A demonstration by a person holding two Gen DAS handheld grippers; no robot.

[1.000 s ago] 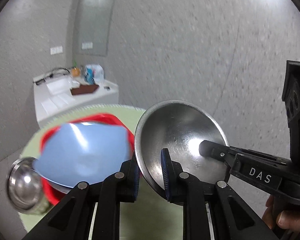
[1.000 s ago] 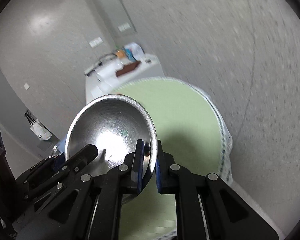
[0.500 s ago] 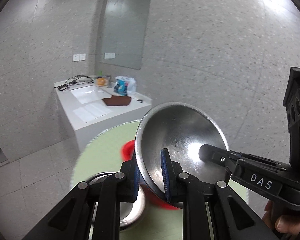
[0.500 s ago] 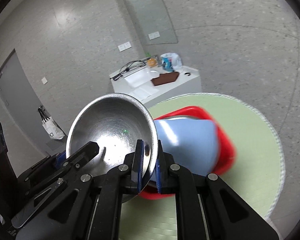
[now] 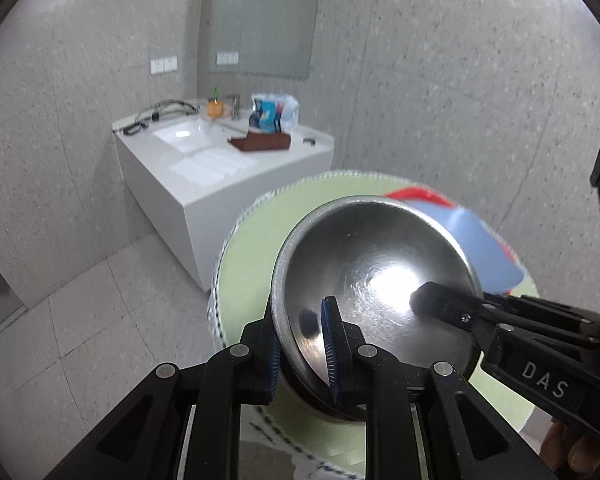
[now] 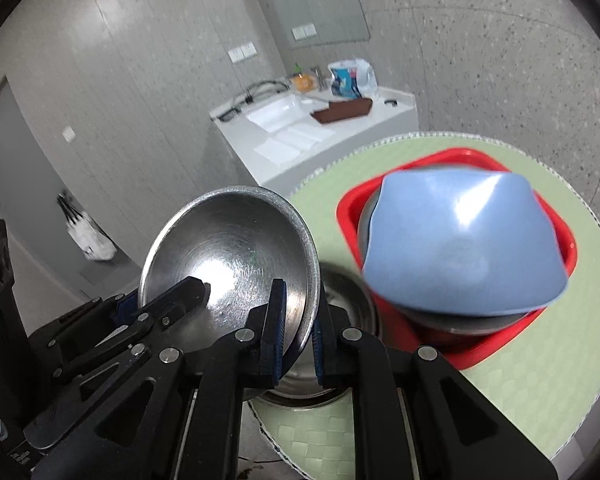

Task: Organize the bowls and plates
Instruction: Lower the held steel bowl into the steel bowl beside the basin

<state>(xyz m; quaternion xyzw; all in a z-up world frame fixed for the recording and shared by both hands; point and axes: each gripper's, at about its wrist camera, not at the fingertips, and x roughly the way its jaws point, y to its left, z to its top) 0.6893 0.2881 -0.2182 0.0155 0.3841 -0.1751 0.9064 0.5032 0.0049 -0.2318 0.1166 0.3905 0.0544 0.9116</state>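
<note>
Right wrist: blue bowl [image 6: 460,240] atop red tray [image 6: 556,224]

Both wrist cameras look closely along their fingers, sharing the steel bowl [image 5: 374,276] [image 6: 236,256] and, toward twelve o'clock, the round table [image 5: 252,248] [image 6: 540,380].

Pinching one steel bowl [image 5: 376,276] rim with left claw [image 5: 300,344] and right claw [image 6: 298,328], both closed.

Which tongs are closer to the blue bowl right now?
Right. The right tongs grip the steel bowl by the rim on the side next to the blue bowl; the left tongs grip the opposite rim, farther away.
</note>
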